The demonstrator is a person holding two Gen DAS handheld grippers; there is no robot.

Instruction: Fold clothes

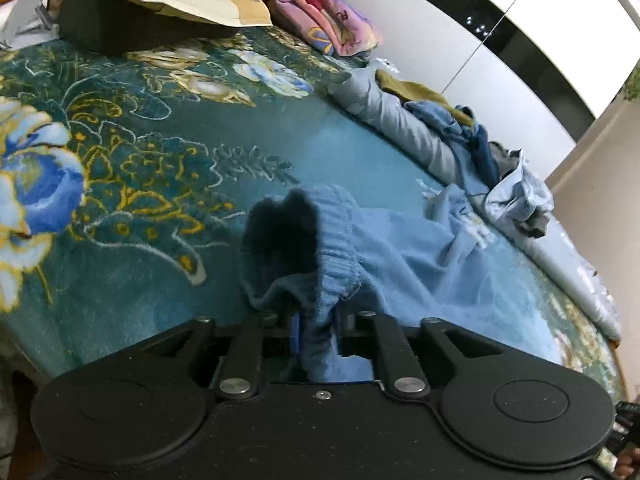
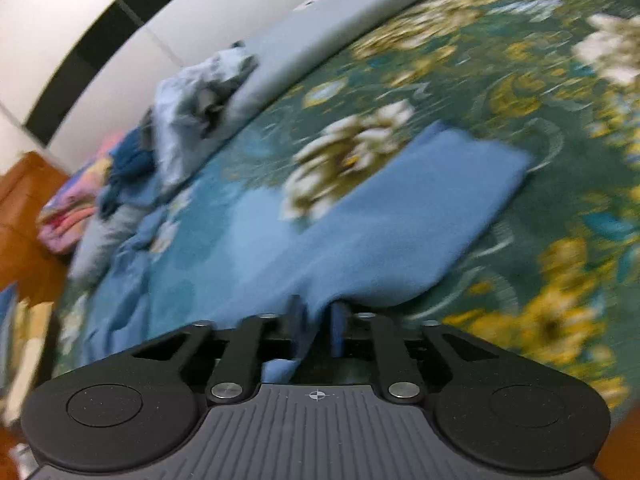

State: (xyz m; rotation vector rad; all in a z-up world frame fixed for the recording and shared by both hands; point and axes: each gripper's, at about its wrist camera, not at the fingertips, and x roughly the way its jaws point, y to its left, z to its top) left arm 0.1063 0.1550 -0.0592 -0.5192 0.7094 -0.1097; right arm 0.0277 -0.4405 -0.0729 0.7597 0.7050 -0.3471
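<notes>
Blue fleece trousers lie spread across the floral bed. I see my left gripper and right gripper each with cloth between slightly parted jaws; whether they grip, I cannot tell.

Plush bed cover: deep teal ground, gold scrollwork, large blue-and-white flowers at the left; cream and yellow blooms in the right wrist view.
Soft fleece trousers: plain light blue, ribbed waistband of the same blue.
Pale quilt along the far edge: grey-blue.
Heap of loose clothes on it: mid and dark blue, with one olive piece.
Folded blanket, far: pink, lilac and yellow print.
Left gripper and right gripper: matt black, blue pads.
</notes>
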